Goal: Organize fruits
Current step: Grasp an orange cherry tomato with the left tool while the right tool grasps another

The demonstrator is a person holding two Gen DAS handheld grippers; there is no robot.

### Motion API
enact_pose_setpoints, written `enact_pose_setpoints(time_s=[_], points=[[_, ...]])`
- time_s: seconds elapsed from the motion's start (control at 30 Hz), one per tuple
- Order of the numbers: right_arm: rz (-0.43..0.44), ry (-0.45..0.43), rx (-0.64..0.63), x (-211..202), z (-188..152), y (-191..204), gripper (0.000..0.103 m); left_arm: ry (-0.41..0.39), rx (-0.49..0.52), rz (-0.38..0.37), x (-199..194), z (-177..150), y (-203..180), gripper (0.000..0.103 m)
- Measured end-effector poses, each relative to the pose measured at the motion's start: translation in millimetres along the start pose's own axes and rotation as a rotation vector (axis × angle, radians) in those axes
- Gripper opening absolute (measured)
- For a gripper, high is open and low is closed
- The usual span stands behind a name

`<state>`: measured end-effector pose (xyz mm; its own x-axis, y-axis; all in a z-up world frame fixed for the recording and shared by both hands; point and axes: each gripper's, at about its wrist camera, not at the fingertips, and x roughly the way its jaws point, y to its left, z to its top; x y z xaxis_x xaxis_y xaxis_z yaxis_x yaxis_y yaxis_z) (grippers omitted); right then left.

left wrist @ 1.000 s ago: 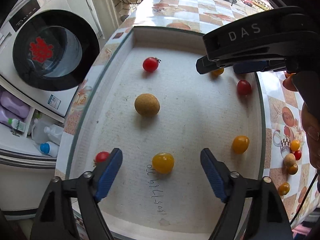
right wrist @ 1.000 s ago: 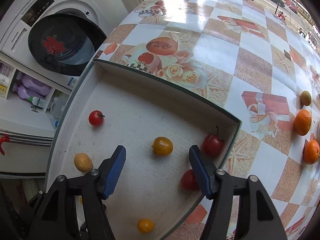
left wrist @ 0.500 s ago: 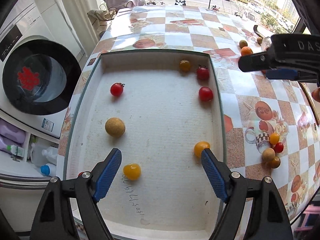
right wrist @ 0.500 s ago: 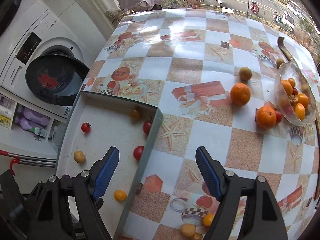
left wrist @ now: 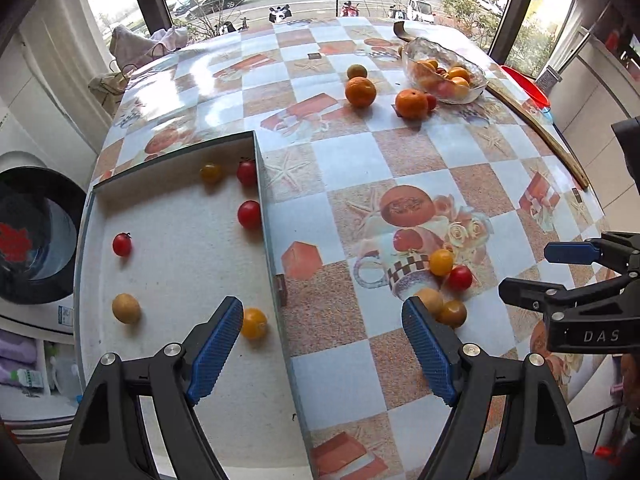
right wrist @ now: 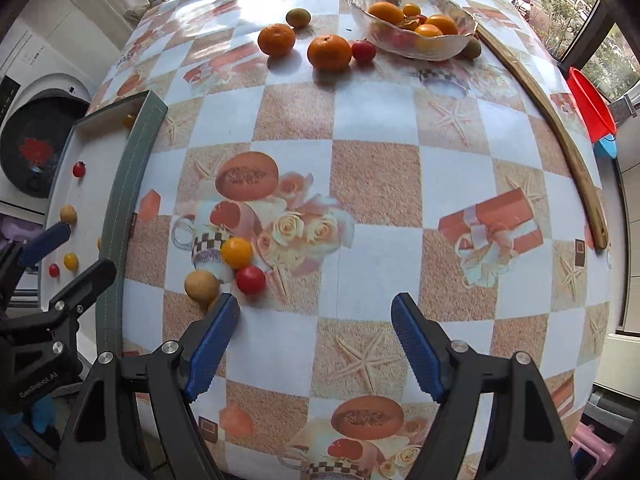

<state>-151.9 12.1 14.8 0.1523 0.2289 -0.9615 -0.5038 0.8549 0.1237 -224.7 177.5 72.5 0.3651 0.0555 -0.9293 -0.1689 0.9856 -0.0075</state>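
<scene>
A shallow white tray (left wrist: 172,360) with a grey rim lies at the table's left end and holds several cherry tomatoes, red (left wrist: 249,215) and yellow (left wrist: 253,323), and a brown fruit (left wrist: 126,308). A small cluster lies loose on the tablecloth: a yellow tomato (right wrist: 237,252), a red tomato (right wrist: 251,279) and a brown fruit (right wrist: 201,286). My left gripper (left wrist: 322,346) is open and empty, over the tray's right rim. My right gripper (right wrist: 314,344) is open and empty, just right of the cluster. Its left fingertip (right wrist: 224,312) is close to the brown fruit.
A glass bowl (right wrist: 456,46) of oranges and tomatoes stands at the far side, with two mandarins (right wrist: 329,52) and a red tomato (right wrist: 363,51) beside it. A wooden stick (right wrist: 560,132) lies along the right table edge. A washing machine (left wrist: 28,240) stands left of the table.
Both grippers have pulled back and swung right, away from over the tray. The table, the loose cluster and the bowl have come into view. Both stayed open.
</scene>
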Motion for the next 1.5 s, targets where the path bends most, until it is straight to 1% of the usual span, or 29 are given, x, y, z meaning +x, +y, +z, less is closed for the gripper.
enact_pose_setpoints(time_s=[0.17,0.33,0.4,0.47,0.5,0.57,0.67,0.8,0.87,0.93,1.0,1.03,1.07,1.1,1.17,1.2,1.27,1.3,1.37,1.4,1.43,1.5], points=[[0.022,0.014,0.007,8,-9,-6,0.082,0.028,0.026,-0.023,-2,-12,-23,0.082],[0.066,0.002,0.008,12,3,-7,0.081,0.065,0.027,-0.041,4,-27,-39,0.082],[0.091,-0.006,0.000,12,10,-3,0.077,0.077,0.017,-0.043,9,-31,-43,0.082],[0.112,-0.004,-0.017,15,19,2,0.067,0.090,0.002,-0.040,16,-34,-46,0.082],[0.128,0.001,-0.023,16,22,5,0.065,0.093,-0.005,-0.041,19,-34,-48,0.082],[0.161,0.016,-0.036,22,30,11,0.056,0.100,-0.015,-0.040,24,-35,-50,0.082],[0.184,0.038,-0.074,29,35,20,0.049,0.101,-0.018,-0.033,30,-36,-54,0.082],[0.221,0.065,-0.095,36,40,28,0.042,0.101,-0.033,-0.039,34,-37,-58,0.081],[0.236,0.073,-0.105,39,42,31,0.040,0.114,-0.036,-0.041,38,-37,-60,0.068],[0.246,0.079,-0.120,41,44,35,0.037,0.125,-0.048,-0.038,42,-39,-61,0.067],[0.263,0.093,-0.132,44,47,39,0.031,0.129,-0.060,-0.032,43,-39,-60,0.067],[0.257,0.095,-0.141,44,47,40,0.026,0.129,-0.062,-0.028,44,-39,-60,0.067],[0.254,0.097,-0.149,45,48,42,0.021,0.130,-0.063,-0.028,45,-39,-61,0.061],[0.259,0.098,-0.147,46,48,42,0.021,0.131,-0.062,-0.026,46,-39,-62,0.059],[0.267,0.091,-0.122,44,49,37,0.020,0.130,-0.057,-0.023,46,-38,-63,0.059],[0.269,0.081,-0.104,41,48,32,0.020,0.130,-0.058,-0.021,47,-38,-63,0.057],[0.274,0.071,-0.065,36,47,22,0.020,0.126,-0.059,-0.014,46,-37,-64,0.046],[0.276,0.069,-0.048,33,45,17,0.020,0.124,-0.063,-0.021,46,-37,-63,0.043],[0.270,0.064,-0.022,29,40,8,0.020,0.122,-0.076,-0.059,45,-36,-60,0.026],[0.267,0.062,-0.013,27,38,4,0.020,0.125,-0.079,-0.076,44,-35,-60,0.022],[0.265,0.060,-0.005,24,34,-1,0.020,0.127,-0.078,-0.076,45,-32,-58,0.022],[0.262,0.055,0.012,21,31,-6,0.020,0.130,-0.093,-0.107,44,-32,-56,0.022]])
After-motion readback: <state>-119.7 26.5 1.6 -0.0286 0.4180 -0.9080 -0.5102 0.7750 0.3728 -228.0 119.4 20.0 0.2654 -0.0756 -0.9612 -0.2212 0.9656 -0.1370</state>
